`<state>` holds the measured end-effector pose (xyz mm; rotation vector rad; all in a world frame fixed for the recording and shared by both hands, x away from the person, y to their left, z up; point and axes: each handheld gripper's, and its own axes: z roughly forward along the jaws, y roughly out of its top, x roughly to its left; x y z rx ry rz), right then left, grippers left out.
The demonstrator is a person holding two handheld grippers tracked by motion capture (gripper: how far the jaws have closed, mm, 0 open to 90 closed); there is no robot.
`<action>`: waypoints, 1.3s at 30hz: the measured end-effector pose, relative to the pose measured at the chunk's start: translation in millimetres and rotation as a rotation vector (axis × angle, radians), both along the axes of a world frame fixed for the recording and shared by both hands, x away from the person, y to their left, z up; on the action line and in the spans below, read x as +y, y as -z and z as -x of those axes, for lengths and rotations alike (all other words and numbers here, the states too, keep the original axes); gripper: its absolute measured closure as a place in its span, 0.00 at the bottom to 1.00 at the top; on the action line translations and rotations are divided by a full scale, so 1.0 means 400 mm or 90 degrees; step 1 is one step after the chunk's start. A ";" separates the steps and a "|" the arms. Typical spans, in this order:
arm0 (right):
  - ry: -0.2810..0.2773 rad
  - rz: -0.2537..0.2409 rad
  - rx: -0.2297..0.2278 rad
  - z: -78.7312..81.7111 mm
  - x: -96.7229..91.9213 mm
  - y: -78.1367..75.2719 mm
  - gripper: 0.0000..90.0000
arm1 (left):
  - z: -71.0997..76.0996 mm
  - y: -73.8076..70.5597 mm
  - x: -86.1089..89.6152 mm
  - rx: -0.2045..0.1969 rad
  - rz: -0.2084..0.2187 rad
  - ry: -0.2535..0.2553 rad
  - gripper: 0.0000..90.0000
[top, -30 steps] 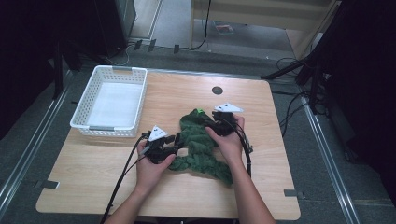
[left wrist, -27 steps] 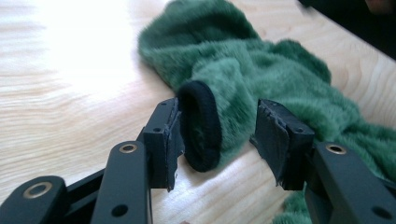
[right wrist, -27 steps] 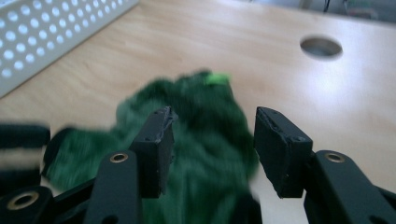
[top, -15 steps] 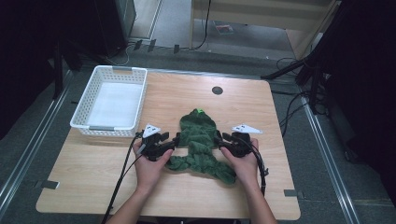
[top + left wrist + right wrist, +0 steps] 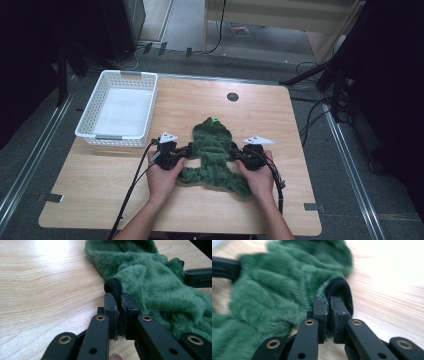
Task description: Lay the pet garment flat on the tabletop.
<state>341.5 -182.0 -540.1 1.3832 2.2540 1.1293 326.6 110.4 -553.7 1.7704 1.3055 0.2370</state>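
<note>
A green fuzzy garment (image 5: 212, 150) with black ribbed cuffs lies spread on the wooden table (image 5: 280, 125). My left gripper (image 5: 187, 150) is at its left side. Its jaws have just been closing and are now shut on the left black cuff (image 5: 113, 287), which sticks up between the pads of the left gripper (image 5: 119, 300). My right gripper (image 5: 235, 152) is at the garment's right side. Its jaws have also just been closing, and the right gripper (image 5: 327, 301) pinches the right black cuff (image 5: 342, 290).
A white plastic basket (image 5: 100, 135) stands at the table's left back, with only a white sheet inside. A dark round hole (image 5: 232, 96) sits near the table's far edge. Cables trail from both grippers toward the near edge.
The right hand has come down from the garment's upper right to its right side. Both pairs of jaws have closed onto the cuffs. The left hand has hardly moved.
</note>
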 end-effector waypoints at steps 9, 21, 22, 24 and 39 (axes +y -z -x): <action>-0.015 -0.049 -0.016 0.019 -0.011 -0.021 0.69 | -0.002 -0.006 0.013 -0.002 0.030 -0.001 0.70; -0.051 -0.072 0.000 0.158 -0.029 -0.085 0.58 | 0.106 -0.039 0.015 0.015 0.015 0.131 0.50; -0.051 -0.069 0.003 0.172 -0.029 -0.083 0.58 | 0.114 -0.040 0.015 0.019 0.008 0.139 0.49; -0.059 -0.055 0.011 0.197 -0.028 -0.073 0.56 | 0.128 -0.037 0.019 0.026 0.005 0.145 0.48; -0.056 0.052 0.032 0.204 -0.012 -0.013 0.79 | 0.156 -0.018 0.036 0.014 -0.056 0.201 0.98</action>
